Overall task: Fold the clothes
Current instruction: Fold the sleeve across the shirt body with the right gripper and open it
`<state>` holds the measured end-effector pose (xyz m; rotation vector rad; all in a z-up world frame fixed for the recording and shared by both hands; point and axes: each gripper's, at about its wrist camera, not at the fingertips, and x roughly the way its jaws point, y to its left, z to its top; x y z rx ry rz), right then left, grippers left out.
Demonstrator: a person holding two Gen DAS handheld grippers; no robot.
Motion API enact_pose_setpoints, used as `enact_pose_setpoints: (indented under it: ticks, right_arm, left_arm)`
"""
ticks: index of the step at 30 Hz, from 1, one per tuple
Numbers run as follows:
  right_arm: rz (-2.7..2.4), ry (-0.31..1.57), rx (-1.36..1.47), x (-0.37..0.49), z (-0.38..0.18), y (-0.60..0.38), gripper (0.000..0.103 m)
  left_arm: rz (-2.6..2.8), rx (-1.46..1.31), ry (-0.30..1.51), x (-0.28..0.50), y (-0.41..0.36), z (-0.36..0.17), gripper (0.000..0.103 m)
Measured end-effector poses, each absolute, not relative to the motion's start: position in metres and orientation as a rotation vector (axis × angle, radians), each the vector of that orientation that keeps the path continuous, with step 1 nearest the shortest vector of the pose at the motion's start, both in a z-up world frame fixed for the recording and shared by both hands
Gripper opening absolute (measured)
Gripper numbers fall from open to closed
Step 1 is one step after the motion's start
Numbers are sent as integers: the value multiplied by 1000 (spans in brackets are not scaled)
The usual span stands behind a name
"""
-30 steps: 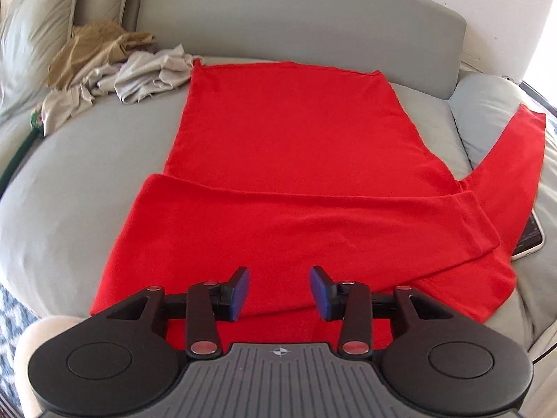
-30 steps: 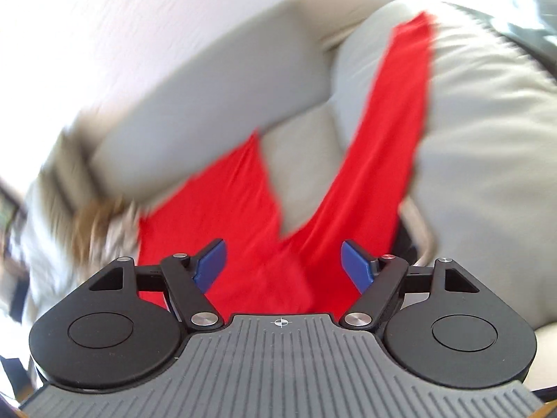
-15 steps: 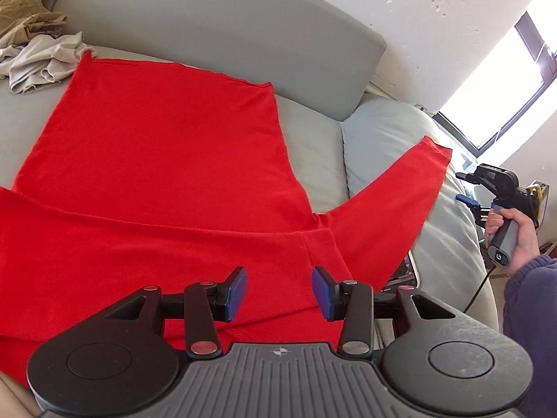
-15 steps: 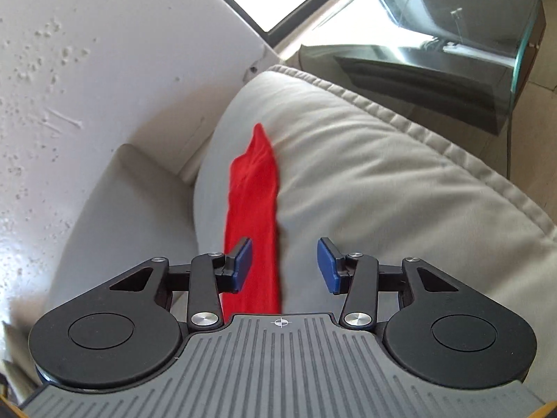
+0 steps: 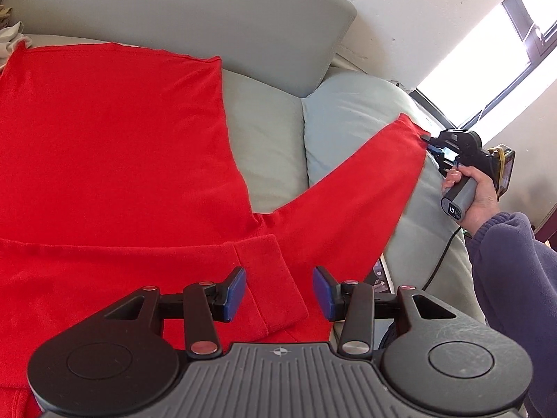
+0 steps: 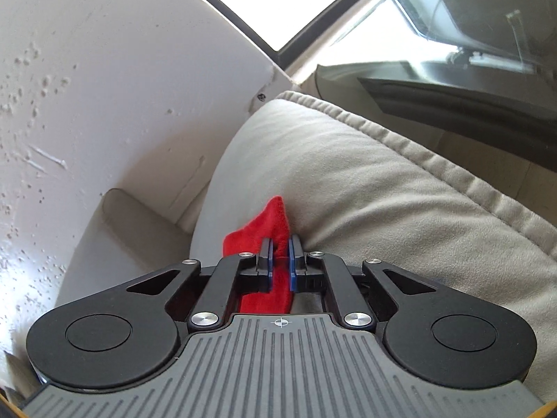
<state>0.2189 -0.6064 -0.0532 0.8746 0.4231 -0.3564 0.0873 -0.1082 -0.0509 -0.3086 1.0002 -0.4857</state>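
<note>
A red long-sleeved garment [image 5: 115,146] lies flat on a grey couch. One sleeve is folded across its lower part, with the cuff [image 5: 275,278] between my left fingers. My left gripper [image 5: 278,294] is open and empty just above that cuff. The other sleeve [image 5: 355,188] stretches right onto a cushion. My right gripper [image 6: 278,261] is shut on the end of that sleeve [image 6: 268,223], against the cushion. The right gripper also shows in the left wrist view [image 5: 431,142], at the sleeve's tip.
The grey couch backrest [image 5: 209,24] runs behind the garment. A pale cushion [image 6: 383,209] lies under the right sleeve. A phone [image 5: 381,273] lies at the couch edge under the sleeve. White wall [image 6: 104,87] and a window [image 5: 522,45] stand behind. Pale clothes [image 5: 10,35] lie far left.
My right gripper closed on the tip of the right sleeve. My left gripper swung right, from the garment's middle toward the folded cuff, and stayed open.
</note>
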Motion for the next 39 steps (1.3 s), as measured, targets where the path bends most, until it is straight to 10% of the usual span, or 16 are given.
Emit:
enact_pose_setpoints:
  ticks: [14,27,31,39]
  right_arm:
    - [-79,354,219,125,130,-365,7]
    - [287,532,19,36,36,-38,8]
    - [414,766,-29,40,-9,-17,40]
    - [394,838,119,4,10,-113,56]
  left_arm:
    - [-265,-432,770,34,23,8,45]
    - [143,-633,724,-41,171,-10,45]
    - [151,-665,738,-47,182,-18,45]
    - [85,-632,820,-32,165,-39,45]
